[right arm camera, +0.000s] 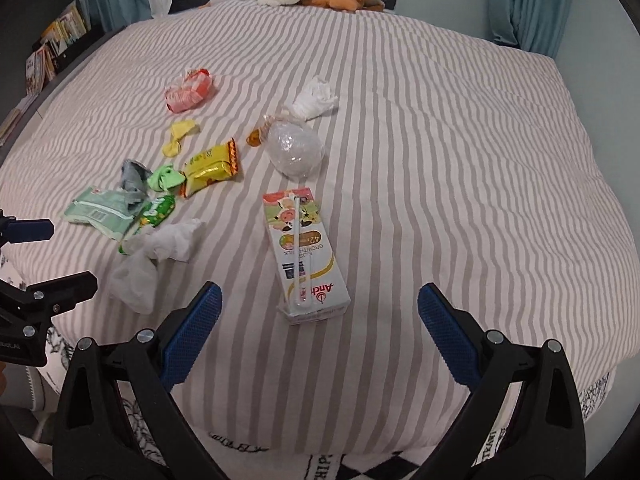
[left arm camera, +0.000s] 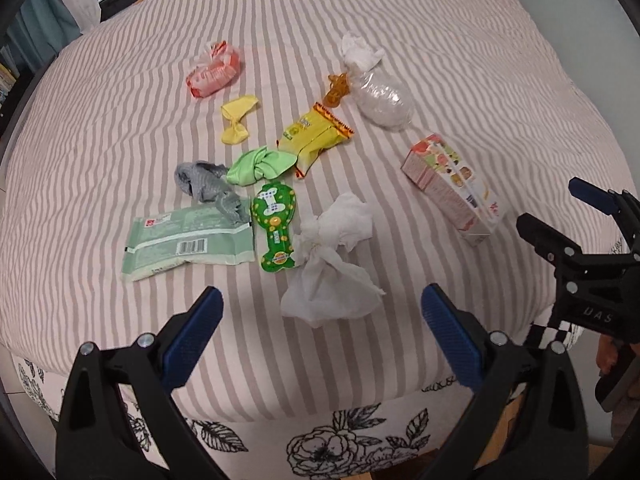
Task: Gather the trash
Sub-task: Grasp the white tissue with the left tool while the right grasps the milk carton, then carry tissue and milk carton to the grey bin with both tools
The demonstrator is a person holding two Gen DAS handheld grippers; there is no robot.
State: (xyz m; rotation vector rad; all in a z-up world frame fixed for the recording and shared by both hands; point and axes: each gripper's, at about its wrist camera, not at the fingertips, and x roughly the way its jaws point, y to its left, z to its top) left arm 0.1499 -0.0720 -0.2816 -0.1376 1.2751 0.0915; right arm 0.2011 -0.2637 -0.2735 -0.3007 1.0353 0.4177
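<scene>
Right gripper point(right arm camera: 318, 320) agape over milk carton point(right arm camera: 304, 256)

Milk carton point(right arm camera: 305, 254): "GROWTH", "A2", brand partly readable. Right hand-held gripper point(left arm camera: 560, 216) body: "DAS".

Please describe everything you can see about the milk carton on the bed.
The milk carton is a small rectangular box, apparently coated paper, pink at its far end and white at the near end, with cartoon pictures and printed text. A wrapped straw is attached along its upper face. It lies flat on the striped bedcover, apart from the other trash and untouched by either tool.
</scene>
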